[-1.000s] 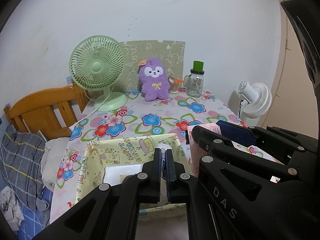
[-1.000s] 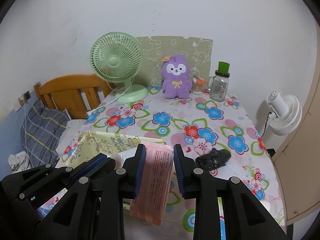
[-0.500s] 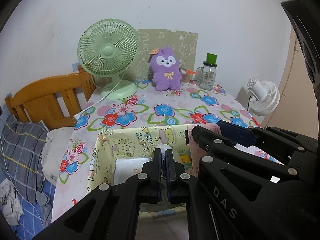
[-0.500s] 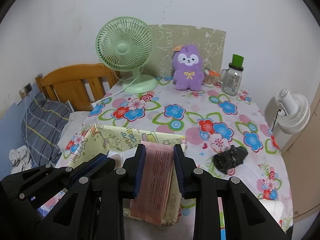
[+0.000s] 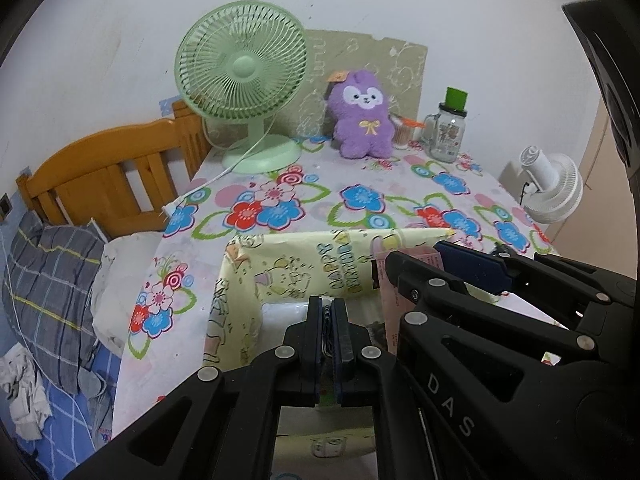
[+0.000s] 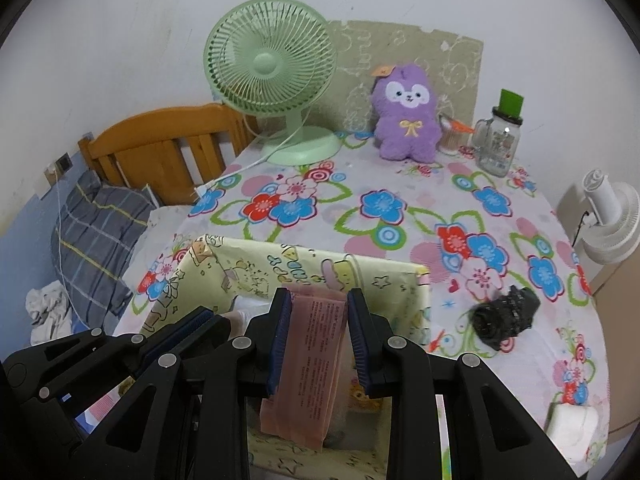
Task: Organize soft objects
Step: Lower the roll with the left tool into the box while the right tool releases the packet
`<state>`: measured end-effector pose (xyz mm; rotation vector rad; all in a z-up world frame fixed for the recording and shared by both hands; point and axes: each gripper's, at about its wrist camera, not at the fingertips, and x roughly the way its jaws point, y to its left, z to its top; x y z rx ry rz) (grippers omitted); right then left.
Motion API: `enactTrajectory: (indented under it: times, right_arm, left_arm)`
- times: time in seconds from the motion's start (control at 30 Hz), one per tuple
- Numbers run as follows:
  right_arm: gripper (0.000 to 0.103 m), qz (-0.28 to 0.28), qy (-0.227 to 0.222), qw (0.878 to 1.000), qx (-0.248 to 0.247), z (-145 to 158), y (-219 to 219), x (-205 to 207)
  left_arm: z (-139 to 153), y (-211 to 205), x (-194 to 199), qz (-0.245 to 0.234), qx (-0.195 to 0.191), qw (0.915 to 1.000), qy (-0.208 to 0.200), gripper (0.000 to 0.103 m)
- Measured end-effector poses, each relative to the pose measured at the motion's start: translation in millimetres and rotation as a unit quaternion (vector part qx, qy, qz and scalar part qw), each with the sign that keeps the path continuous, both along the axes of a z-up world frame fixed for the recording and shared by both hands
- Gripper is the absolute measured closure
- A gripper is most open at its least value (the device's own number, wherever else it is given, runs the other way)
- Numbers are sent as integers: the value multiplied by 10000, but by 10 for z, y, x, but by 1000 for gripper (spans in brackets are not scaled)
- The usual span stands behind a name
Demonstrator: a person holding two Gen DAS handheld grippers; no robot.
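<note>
Left gripper (image 5: 328, 322): pinched nearly shut on a thin white-and-dark item, too little showing to name; poised over the yellow box (image 5: 320, 258), inside its near half.
Right gripper (image 6: 318, 338): clamped across a flat pink packet (image 6: 310, 364); packet hanging lengthwise between the pads, lower end drooping over the box opening.
Yellow box: cartoon-printed, open-topped, at the near left corner of the table (image 6: 400, 184); a white soft item already lying at its bottom, only partly visible.
Black bundle (image 6: 505, 317): crumpled, lying loose on the flowered cloth near the right edge, well apart from the box.
White pack (image 6: 573, 420): at the near right corner, outside the box.
Purple plush (image 6: 406, 120): upright at the far edge, against the wall board, between the green fan (image 6: 272, 80) and the glass jar (image 6: 500, 140).
Done so far: at least one soft item boxed; two more held right above the opening.
Left to do: by the look of it, release both held items into the box, then collect the black bundle, probably the white pack and perhaps the plush.
Progress estimate: roughly midway, judging from the count inside against the count outside.
</note>
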<state>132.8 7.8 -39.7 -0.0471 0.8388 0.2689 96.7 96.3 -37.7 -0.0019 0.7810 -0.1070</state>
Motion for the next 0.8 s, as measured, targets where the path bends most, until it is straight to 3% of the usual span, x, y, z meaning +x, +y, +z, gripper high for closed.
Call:
enactTrajectory:
  times: [0.13,0.2,0.27,0.37,0.5,0.8]
  right_arm:
    - [71,52,152,9999,43,-100,54,77]
    - [70,40,234,9997,18,-151,69,103]
    - [68,47,300,9995,-27,-194,76,131]
    - [40,31,413,9991,-61,-256,78,157]
    - [34,4,391,9991,-139,-276,76,147]
    - [28,-98,364,9988,-328,-264,11,127]
  left_arm:
    - [-76,55,58,84,22,9999,123,99]
    - [-113,67,84,120,55,9997,185,76]
    - [-157,75,99,172,101,9995,230,72]
    - [-208,71,108,201,132,9993,281,65]
    - [-240,71,115,202,141,9992,314,53]
    - [-247,29,104,171,195,9992,291,45]
